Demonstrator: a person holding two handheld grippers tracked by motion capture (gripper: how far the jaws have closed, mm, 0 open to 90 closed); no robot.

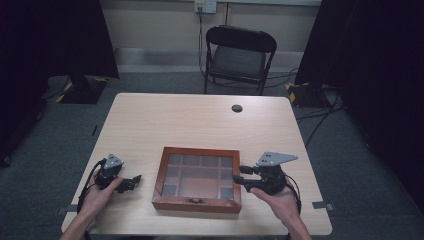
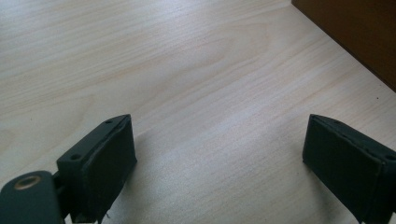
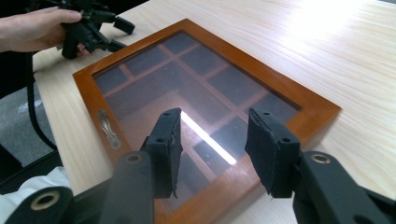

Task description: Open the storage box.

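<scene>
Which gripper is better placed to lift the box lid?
Probably right: the right gripper is at the wooden box's right edge, open jaws over its glass lid. The left gripper sits apart over bare table.

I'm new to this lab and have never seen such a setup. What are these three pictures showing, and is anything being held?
A person sits at a wooden table and holds a hand-operated two-jaw tool in each hand. The high view looks down from above: the left gripper rests at one side of a wooden box with a glass lid, and the right gripper is at the other. The other two pictures come from cameras riding on each tool, looking along its black jaws. The left gripper view shows open jaws over bare tabletop, with a corner of the box. The right gripper view looks across the lid with partly open jaws above it, nothing between them. Neither tool holds anything.
</scene>
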